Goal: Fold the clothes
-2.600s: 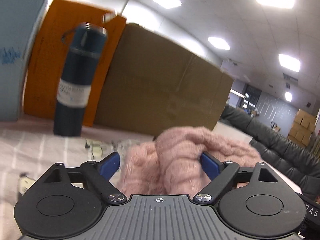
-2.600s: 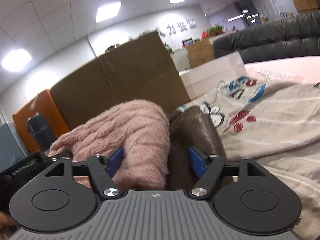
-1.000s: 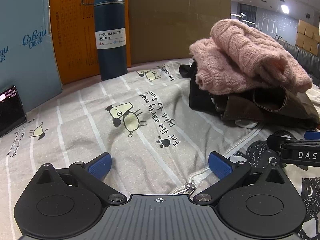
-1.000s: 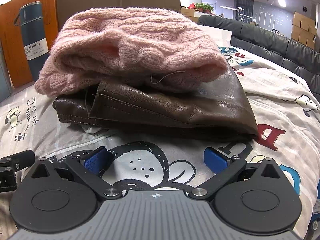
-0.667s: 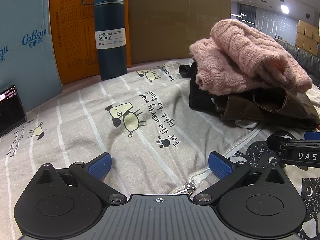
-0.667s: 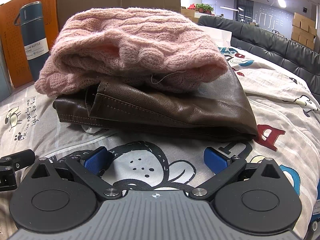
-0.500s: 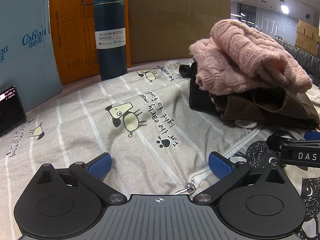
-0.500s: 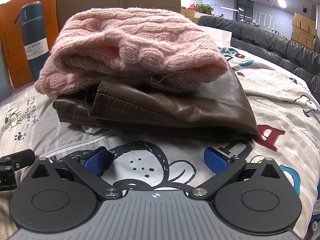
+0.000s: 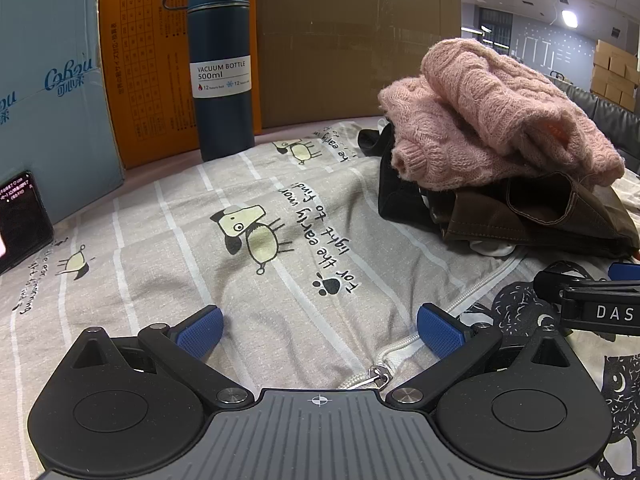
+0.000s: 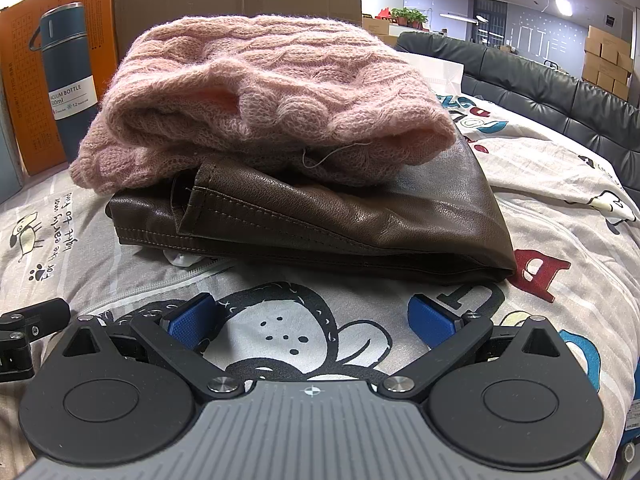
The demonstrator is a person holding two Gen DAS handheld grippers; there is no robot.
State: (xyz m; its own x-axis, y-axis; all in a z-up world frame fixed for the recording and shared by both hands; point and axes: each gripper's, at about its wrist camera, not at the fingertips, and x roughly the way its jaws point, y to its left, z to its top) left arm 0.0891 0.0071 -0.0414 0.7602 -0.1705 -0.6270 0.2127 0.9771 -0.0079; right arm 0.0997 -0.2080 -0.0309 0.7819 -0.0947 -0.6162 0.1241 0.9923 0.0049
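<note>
Both tools sit low over the bed, and neither has anything between its blue pads. The left gripper [image 9: 319, 330] has its jaws spread wide, resting just above a grey printed bedsheet with cartoon dogs and paw prints [image 9: 168, 240], with a white zipper line [image 9: 472, 296] running under its right finger. The right gripper [image 10: 310, 320] is likewise released and empty, poised over a black-and-white cartoon figure printed on the cover [image 10: 280, 320]. Straight ahead of it lies the stack of clothes: a pink cable-knit sweater [image 10: 260, 92], folded into a thick bundle, rests on top of a folded dark brown leather jacket [image 10: 360, 220], which lies flat on the bedding. A loose thread hangs from the sweater's front edge. From the left gripper's side the same pile sits off to the right, the sweater [image 9: 492, 120] overhanging the jacket [image 9: 540, 216], with a bit of white fabric [image 9: 490, 246] peeking out beneath. Well behind, a tall navy vacuum bottle with a white label [image 9: 222, 60] stands upright against an orange carton [image 9: 136, 60], beside a big brown cardboard box [image 9: 352, 40] and a pale blue box [image 9: 44, 80]. A dark phone with a lit screen [image 9: 20, 220] leans at the far left. A black leather sofa [image 10: 540, 80] runs along the far side of the bed.
</note>
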